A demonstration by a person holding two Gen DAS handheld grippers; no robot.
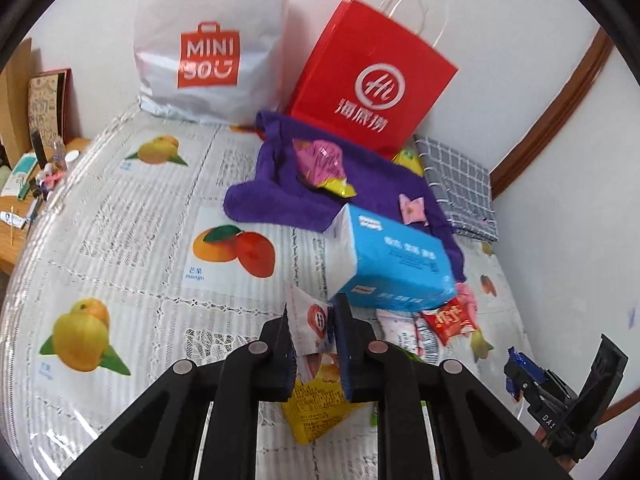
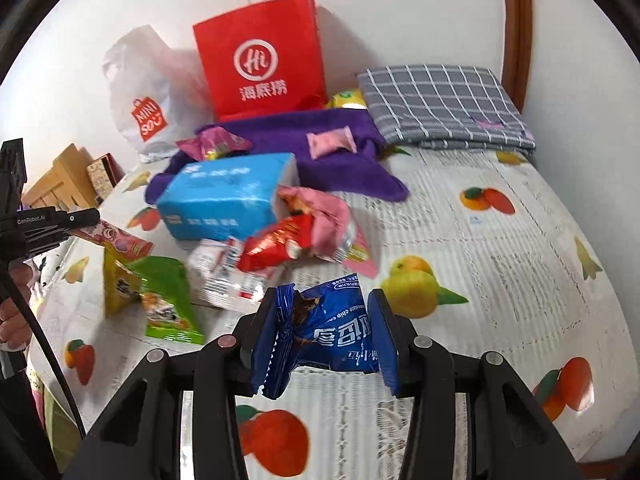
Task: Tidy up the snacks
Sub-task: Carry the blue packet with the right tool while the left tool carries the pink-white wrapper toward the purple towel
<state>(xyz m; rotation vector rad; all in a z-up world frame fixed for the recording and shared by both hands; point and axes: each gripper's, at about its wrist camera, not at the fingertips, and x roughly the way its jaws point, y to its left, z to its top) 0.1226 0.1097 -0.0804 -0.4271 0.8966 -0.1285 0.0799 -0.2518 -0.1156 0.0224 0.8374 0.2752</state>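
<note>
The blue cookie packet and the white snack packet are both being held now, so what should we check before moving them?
1. Right gripper shut on the blue cookie packet: ok.
2. Blue cookie packet sealed: not ok, its top looks torn, with something brown showing.
3. Left gripper shut on the white snack packet: ok.
4. White snack packet free of the yellow packet below it: cannot tell.
5. Blue tissue pack steady: not ok, it leans on the snack pile.
6. Red paper bag upright: ok.
</note>
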